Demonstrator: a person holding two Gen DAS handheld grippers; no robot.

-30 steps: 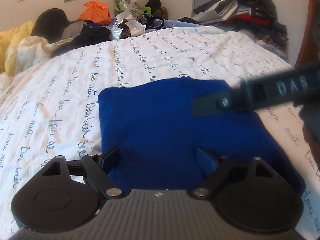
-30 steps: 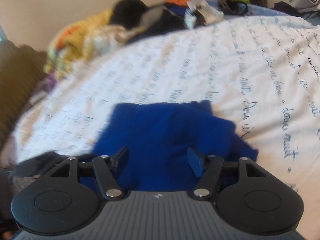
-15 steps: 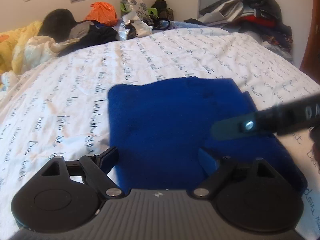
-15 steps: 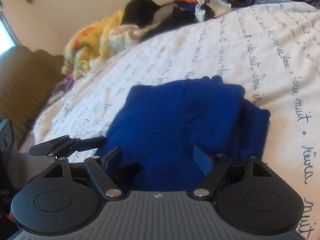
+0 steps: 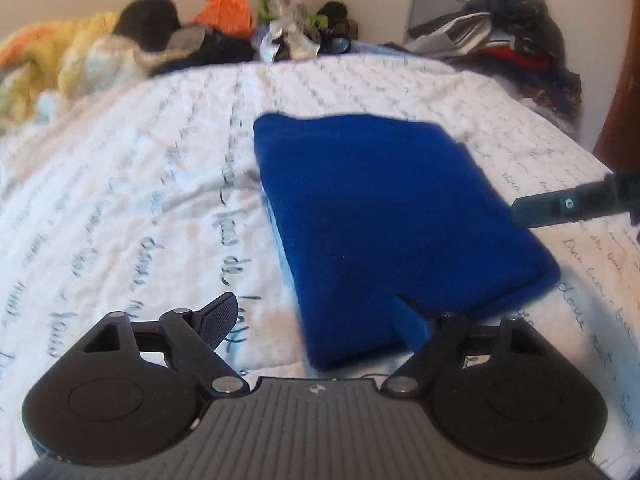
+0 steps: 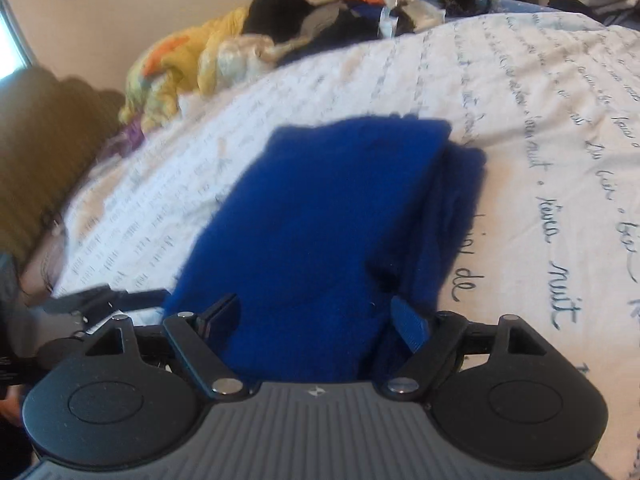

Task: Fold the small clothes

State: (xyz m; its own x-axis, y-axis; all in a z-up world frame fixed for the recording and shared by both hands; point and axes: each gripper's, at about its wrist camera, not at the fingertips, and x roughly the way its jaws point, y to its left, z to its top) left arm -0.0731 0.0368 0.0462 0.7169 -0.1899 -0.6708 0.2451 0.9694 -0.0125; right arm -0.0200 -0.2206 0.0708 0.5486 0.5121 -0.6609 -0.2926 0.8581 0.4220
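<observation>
A folded royal-blue fleece garment [image 5: 384,208] lies flat on the white bedsheet with handwritten script [image 5: 132,184]. My left gripper [image 5: 316,320] is open at the garment's near left corner and holds nothing. The garment also shows in the right wrist view [image 6: 332,220], with a thicker folded edge along its right side. My right gripper [image 6: 316,316] is open over the near edge of the cloth, with blue fabric between the fingers but not clamped. One right finger [image 5: 560,206] shows at the right edge of the left wrist view.
Piled clothes, a yellow blanket [image 5: 68,52] and an orange bag [image 5: 228,12] line the far edge of the bed. A heap of dark garments [image 5: 512,40] sits at the back right. A brown headboard or sofa [image 6: 44,148] stands at the left.
My left gripper has moved left and back, so the garment now sits right of centre. My right gripper has pulled away to the right off the garment's top.
</observation>
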